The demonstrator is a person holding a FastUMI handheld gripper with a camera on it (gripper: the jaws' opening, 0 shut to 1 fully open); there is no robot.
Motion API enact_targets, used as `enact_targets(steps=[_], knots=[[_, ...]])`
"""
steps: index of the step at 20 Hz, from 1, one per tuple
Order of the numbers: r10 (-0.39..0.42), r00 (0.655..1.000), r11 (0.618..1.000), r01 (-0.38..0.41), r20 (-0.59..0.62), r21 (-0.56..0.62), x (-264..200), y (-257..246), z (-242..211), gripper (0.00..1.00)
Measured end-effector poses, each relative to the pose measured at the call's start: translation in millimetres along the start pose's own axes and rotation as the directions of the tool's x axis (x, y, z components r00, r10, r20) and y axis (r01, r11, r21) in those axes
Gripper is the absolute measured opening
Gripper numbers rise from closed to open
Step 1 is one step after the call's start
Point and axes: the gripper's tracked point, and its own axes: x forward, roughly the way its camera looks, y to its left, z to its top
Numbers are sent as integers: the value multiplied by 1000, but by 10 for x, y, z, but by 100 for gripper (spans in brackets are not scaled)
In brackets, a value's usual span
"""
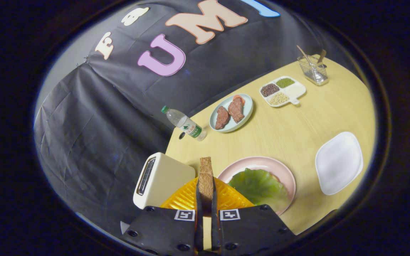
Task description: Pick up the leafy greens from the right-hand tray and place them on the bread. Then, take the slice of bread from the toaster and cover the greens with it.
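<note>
Claw: your gripper [205, 199] sits at the bottom centre of the frame, its two fingers [199, 202] drawn close together and pinching a slice of bread from both sides.
Bread slice: you hold the slice of bread [206, 177] edge-on between the fingers, its brown top edge poking out beyond the fingertips, near the centre bottom of the frame.
Greens: the leafy greens [260, 186] lie on the pink plate [262, 161] just right of your fingers in the lower middle; whatever is beneath the leaf is covered, so you cannot tell what it rests on.
Toaster: the cream toaster [160, 179] stands just left of your fingers, its slot facing you, at the lower left of the table.
Orange object: a ribbed orange thing [187, 197] lies under and behind the fingers, between the toaster and the pink plate.
Right-hand tray: the white tray [338, 161] sits at the right of the frame, well apart from the plate.
Table: the pale wooden table [297, 128] carries everything.
Farther back: a water bottle [185, 124] lies tilted at centre left; a light blue plate [231, 113] with two brown meat pieces [230, 112] sits beside it; a divided dish [282, 90] of beans and a wire basket [313, 69] stand toward the upper right.
</note>
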Motion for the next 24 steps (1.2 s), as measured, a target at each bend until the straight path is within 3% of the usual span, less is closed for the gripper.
enact_targets(steps=[7,13,15,21,24], knots=[[6,998,996,-1,-62,90,181,-432,-237,11],[-95,991,995,98,-93,31,226,-720,-298,11],[-110,989,994,112,-100,16,252,-756,-328,16],[-178,980,983,173,-84,-61,137,-923,-317,48],[-185,981,982,183,-49,-52,105,-965,-272,69]])
